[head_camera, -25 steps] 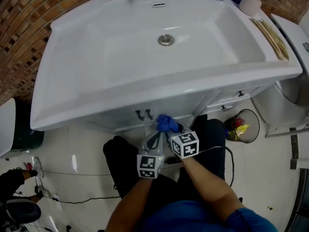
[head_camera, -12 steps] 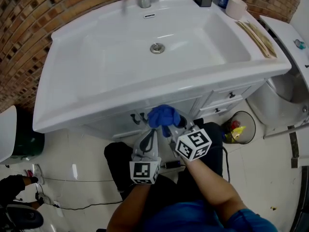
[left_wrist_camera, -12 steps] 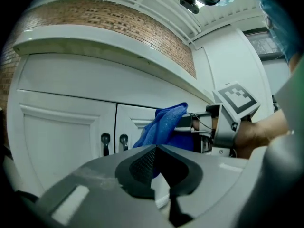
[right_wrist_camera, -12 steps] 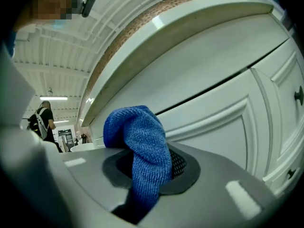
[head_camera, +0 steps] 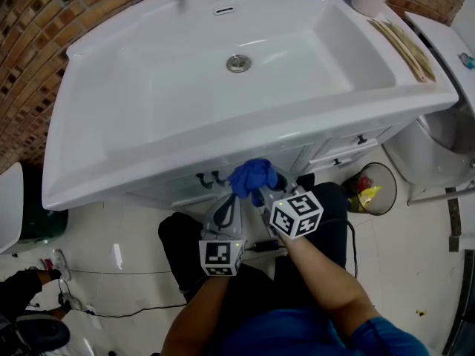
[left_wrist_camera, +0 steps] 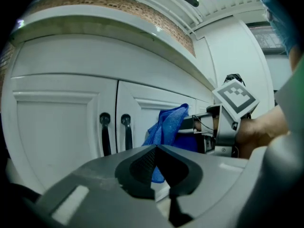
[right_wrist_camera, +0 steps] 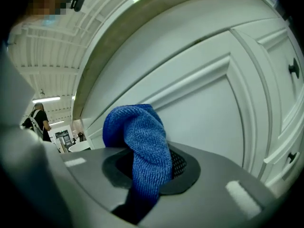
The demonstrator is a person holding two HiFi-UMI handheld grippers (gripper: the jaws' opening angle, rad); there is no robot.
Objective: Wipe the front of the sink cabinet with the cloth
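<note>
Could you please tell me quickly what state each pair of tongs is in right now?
Left tongs: closed, with nothing between them.
Right tongs: closed on the blue cloth.

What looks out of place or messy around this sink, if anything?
Nothing looks spilled or broken; the cabinet doors sit shut and straight, and the blue cloth is bunched in the right gripper. Only oddities: thin wooden sticks lie on the right ledge of the sink, and loose cables trail across the floor at lower left.
</note>
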